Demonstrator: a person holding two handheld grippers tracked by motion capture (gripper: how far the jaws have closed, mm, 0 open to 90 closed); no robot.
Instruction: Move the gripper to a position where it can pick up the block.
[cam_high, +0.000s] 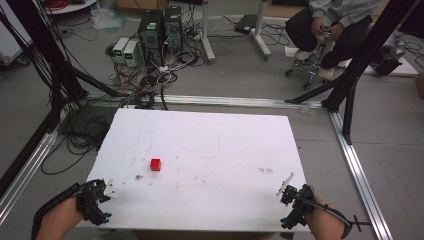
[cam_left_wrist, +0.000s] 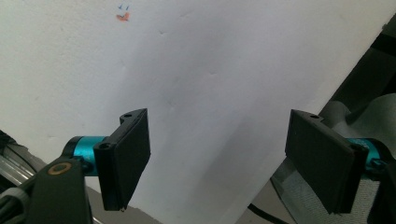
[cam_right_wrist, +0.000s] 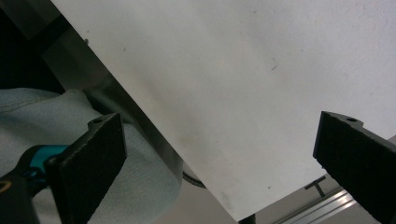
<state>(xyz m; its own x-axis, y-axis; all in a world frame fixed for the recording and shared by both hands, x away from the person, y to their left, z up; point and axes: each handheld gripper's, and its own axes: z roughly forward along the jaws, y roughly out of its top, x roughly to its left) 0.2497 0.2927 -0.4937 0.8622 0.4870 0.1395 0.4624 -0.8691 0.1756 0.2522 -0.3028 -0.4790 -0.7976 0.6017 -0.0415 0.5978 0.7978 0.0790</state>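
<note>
A small red cube (cam_high: 156, 164) sits on the white table (cam_high: 210, 150), left of its middle. My left gripper (cam_high: 95, 200) is held at the table's near left corner, well short of the cube. Its jaws stand wide apart over bare white board, so the left gripper (cam_left_wrist: 217, 158) is open and holds nothing. My right gripper (cam_high: 295, 202) hovers at the near right corner, far from the cube. The right gripper (cam_right_wrist: 224, 158) is open too, jaws spread over the table's edge.
Beyond the table lie tangled cables and computer boxes (cam_high: 160, 30) on the floor. A person sits on a wheeled stool (cam_high: 312, 65) at the back right. Black frame posts (cam_high: 350, 85) and aluminium rails (cam_high: 360, 165) flank the table. A grey trouser leg (cam_right_wrist: 42, 116) shows under the right gripper.
</note>
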